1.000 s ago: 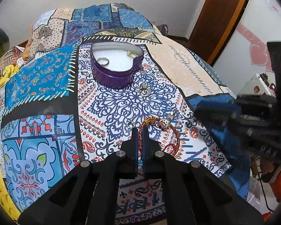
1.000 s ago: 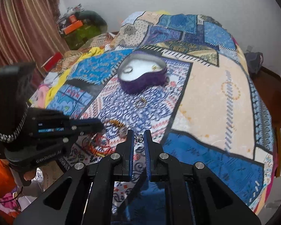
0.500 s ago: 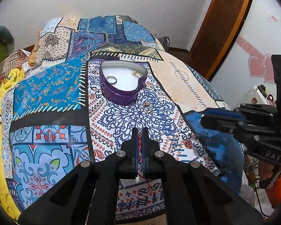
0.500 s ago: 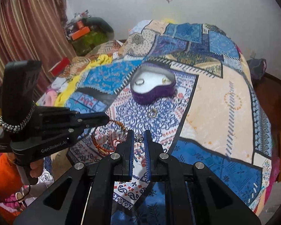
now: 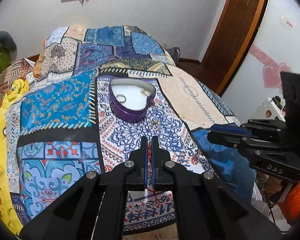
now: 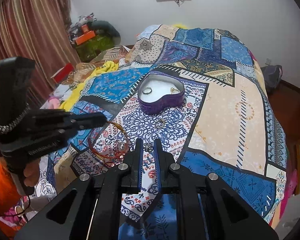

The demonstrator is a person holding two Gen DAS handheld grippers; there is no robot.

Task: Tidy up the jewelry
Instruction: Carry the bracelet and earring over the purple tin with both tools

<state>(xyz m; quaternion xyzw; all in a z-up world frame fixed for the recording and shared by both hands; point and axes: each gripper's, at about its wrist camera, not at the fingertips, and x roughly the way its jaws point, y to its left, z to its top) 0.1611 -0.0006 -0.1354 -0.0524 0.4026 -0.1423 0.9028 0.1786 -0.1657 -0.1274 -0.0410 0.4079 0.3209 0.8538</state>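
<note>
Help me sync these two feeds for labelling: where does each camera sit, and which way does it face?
Left wrist: on the left gripper, facing down the patchwork bedspread; its shut fingers pinch a red-and-gold bangle; the right gripper enters at right.
Right wrist: on the right gripper, same direction; fingers clamp a small silver trinket; a hand shows.
Shared: purple heart-shaped tin.

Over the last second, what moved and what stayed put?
The left gripper, fingers shut on the red-and-gold bangle, lifted it off the bedspread. The right gripper kept its small silver piece. The heart-shaped box and loose ring stayed.
</note>
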